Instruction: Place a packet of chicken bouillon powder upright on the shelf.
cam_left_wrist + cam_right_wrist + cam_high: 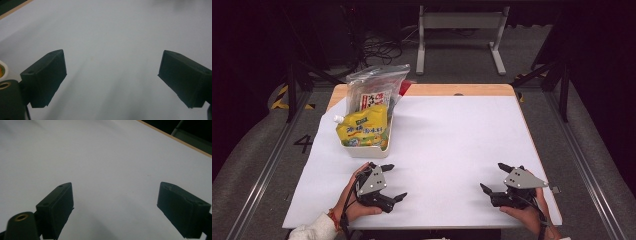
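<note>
High view, far left: white tub (362,150) on the desk (452,140), stuffed with a yellow spouted pouch (363,127) and, behind it, a clear bag (377,87) with a red-and-white label, both standing upright and poking above the rim. Nothing lifted out yet, by the look of it. Just in front of the tub, left gripper (389,182) resting low on the white sheet, spread wide, holding nothing, near the tub but not touching. Left gripper view: same jaws apart over bare sheet, a sliver of tub rim (3,67) at the edge. Further right, bare desk between the hands. Right gripper (494,179) well apart from the tub, also released and empty. Judging from all this: barely begun, everything left to do, reach for the pouch probably first.
</note>
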Available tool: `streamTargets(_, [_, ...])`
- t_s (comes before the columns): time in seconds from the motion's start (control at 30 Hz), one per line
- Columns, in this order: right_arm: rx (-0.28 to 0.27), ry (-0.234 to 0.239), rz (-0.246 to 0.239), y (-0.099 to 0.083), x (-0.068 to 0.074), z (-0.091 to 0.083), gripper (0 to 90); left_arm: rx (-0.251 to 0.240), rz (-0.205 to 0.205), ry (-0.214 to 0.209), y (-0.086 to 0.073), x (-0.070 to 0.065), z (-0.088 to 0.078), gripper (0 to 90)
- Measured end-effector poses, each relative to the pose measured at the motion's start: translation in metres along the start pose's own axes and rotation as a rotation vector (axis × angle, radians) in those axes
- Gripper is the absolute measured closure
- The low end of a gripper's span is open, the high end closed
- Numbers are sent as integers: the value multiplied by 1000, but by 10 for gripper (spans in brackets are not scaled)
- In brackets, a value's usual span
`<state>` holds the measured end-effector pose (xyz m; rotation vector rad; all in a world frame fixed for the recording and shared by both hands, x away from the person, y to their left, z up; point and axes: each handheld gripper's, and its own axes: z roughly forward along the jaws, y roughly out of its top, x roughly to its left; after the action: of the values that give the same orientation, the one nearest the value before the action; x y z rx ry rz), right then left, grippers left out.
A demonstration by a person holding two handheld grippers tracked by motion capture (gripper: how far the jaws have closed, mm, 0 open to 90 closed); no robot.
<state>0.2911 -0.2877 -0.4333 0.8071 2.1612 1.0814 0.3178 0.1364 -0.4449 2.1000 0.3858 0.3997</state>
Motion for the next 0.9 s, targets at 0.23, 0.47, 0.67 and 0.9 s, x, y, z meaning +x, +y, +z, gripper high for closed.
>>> streamTargets(0.23, [3, 4, -5, -1, 0, 1, 133, 2, -5, 0, 0, 1, 1, 78])
streamTargets(0.47, [1, 3, -7, 0, 1, 1, 133, -1, -3, 5, 1, 1, 0, 78])
streamTargets(0.67, [3, 4, -7, -1, 1, 1, 133, 15, 3, 10, 1, 2, 1, 77])
streamTargets(0.9, [11, 6, -12, -1, 1, 2, 133, 23, -1, 8, 1, 2, 3, 77])
